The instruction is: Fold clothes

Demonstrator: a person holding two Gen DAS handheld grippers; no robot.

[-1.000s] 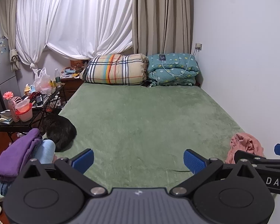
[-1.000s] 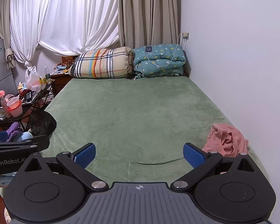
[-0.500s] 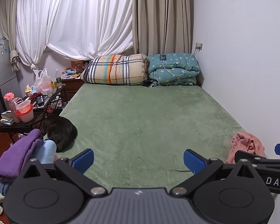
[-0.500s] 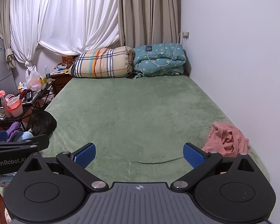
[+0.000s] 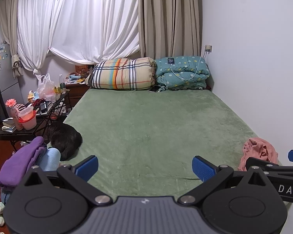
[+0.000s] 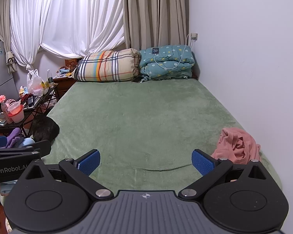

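Green bed (image 5: 146, 128), white curtains (image 5: 84, 23), prob. fridge (image 5: 2, 68) left.

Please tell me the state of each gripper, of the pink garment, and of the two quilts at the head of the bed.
left gripper: open, empty, above the bed.
right gripper: open, empty.
pink garment: crumpled, unfolded, by the wall.
plaid quilt: folded.
teal quilt: folded, a white cable lying across it.
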